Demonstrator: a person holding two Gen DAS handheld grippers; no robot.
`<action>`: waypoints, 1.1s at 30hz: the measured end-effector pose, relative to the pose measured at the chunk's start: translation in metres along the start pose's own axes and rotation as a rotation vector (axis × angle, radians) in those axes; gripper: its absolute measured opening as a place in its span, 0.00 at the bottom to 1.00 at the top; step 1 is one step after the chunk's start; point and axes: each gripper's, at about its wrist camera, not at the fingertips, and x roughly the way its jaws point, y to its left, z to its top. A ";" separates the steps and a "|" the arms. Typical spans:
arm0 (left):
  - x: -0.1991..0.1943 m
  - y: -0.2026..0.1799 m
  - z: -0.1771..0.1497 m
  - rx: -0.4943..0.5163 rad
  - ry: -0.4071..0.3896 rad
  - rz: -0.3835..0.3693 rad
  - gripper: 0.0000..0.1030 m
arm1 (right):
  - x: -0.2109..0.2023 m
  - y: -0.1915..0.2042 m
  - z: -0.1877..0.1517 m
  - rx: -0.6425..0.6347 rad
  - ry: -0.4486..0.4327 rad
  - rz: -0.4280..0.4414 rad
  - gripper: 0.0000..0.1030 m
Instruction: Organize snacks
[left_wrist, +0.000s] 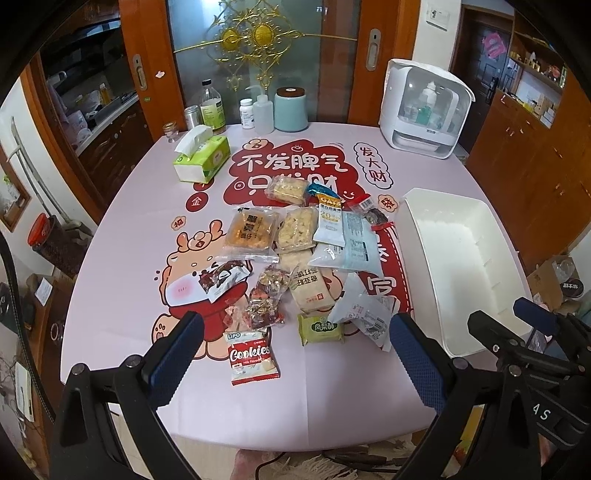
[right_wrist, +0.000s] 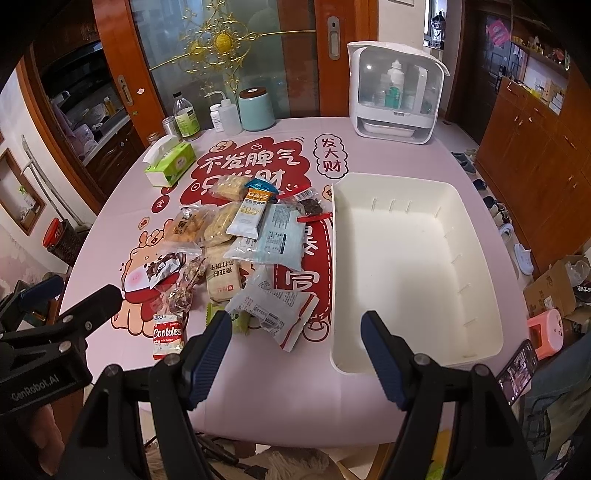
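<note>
Though jaws wide, snacks (left_wrist: 295, 258) well beyond.

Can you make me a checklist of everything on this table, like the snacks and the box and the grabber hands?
Surface: round table under a pink cartoon cloth.
Job's things: a loose pile of snack packets, including a cookies pack, a green pastry pack and an oats bar; the white bin beside them holds nothing.
Clutter: tissue box, bottles, blue canister, white cabinet of bottles at the far edge.
Grippers: left gripper and right gripper both open, holding nothing, above the near edge.
Cables: dark cords on the floor under the near table edge.
Surroundings: wooden doors, cupboards, shoes and a cardboard box on the floor.
</note>
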 end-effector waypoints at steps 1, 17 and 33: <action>0.000 0.001 0.000 -0.004 0.002 0.000 0.97 | 0.000 0.000 0.001 -0.001 0.001 0.001 0.71; 0.005 0.045 0.009 -0.024 0.026 0.032 0.97 | 0.007 0.037 0.010 -0.004 0.024 0.035 0.71; 0.038 0.120 0.038 0.027 0.103 0.003 0.97 | 0.041 0.104 0.025 0.051 0.092 0.001 0.71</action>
